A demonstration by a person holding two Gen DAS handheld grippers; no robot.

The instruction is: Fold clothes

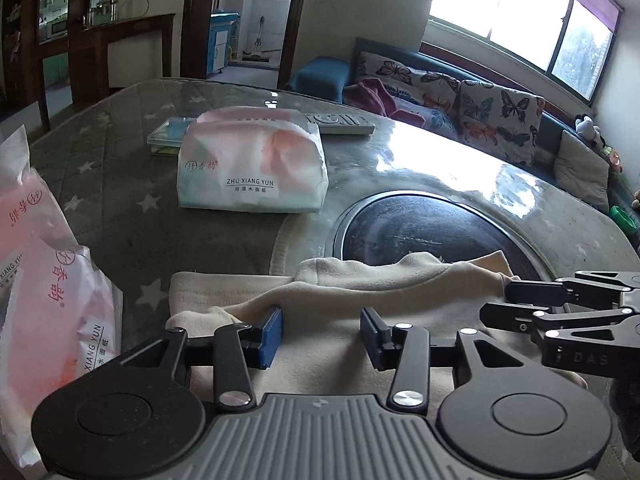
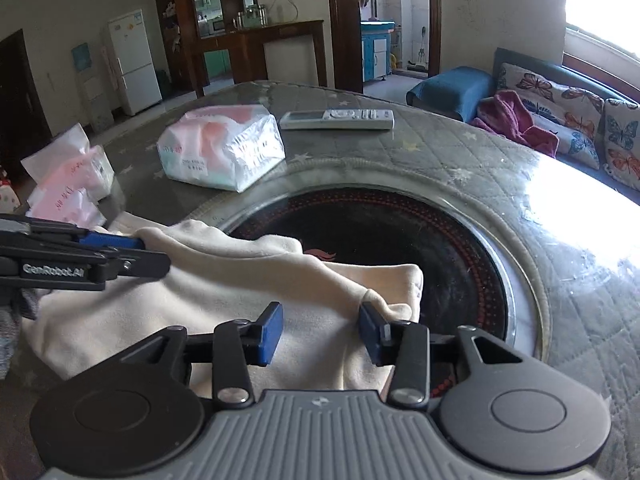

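The cream garment (image 2: pixel 224 280) is laid lengthwise across the tabletop's (image 2: pixel 560 208) near edge; both hand-held grippers, left (image 1: pixel 321 336) and right (image 2: pixel 320 334), are held apart over it, clamping nothing.

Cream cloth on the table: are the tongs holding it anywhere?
No. Both the left tongs and right tongs stand open over the cream cloth, pads apart and not pinching it.

Blown-out window (image 1: pixel 520 12) daylight, tabletop (image 1: pixel 420 152) glare, dim room behind, fisheye-bent edges.
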